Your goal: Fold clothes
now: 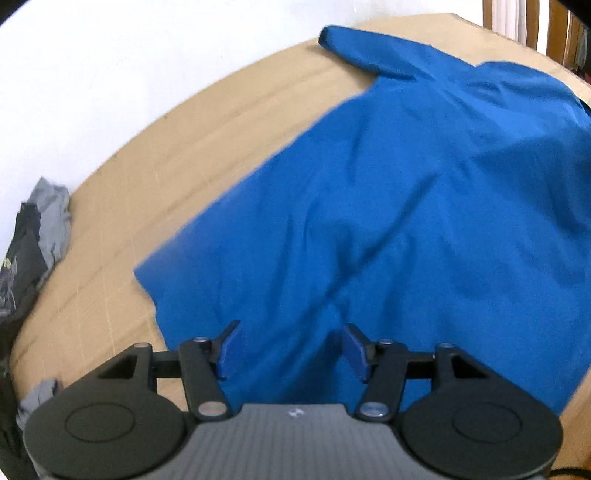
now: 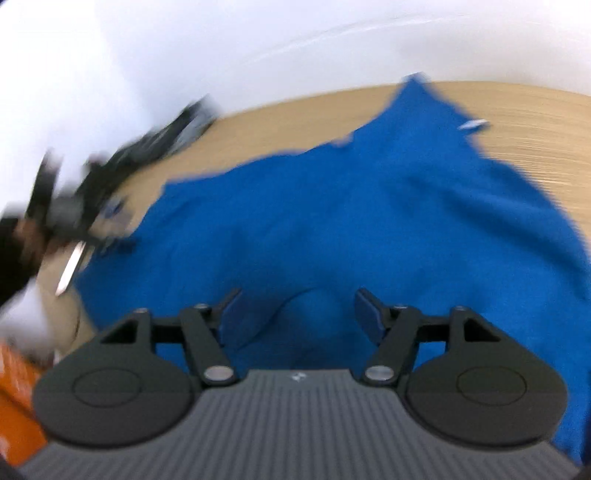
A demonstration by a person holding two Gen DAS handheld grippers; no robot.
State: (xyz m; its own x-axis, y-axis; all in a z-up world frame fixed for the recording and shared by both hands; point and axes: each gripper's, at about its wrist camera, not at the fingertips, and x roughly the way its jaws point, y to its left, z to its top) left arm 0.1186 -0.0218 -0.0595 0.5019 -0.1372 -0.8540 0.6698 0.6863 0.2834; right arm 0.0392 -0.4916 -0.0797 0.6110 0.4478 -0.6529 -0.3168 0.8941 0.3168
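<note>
A blue long-sleeved garment (image 1: 388,206) lies spread on a tan table (image 1: 166,177), one sleeve (image 1: 369,51) stretched toward the far edge. My left gripper (image 1: 291,345) is open and empty, hovering over the garment's near hem. In the blurred right wrist view the same blue garment (image 2: 351,221) fills the middle. My right gripper (image 2: 299,314) is open and empty just above the cloth. The left gripper and the hand holding it (image 2: 66,206) show as a dark blur at the left of the right wrist view.
A pile of grey and dark clothes (image 1: 33,236) sits at the table's left edge. A white wall (image 1: 110,74) stands behind the table. Wooden furniture (image 1: 535,26) shows at the far right. An orange object (image 2: 14,387) lies at the lower left.
</note>
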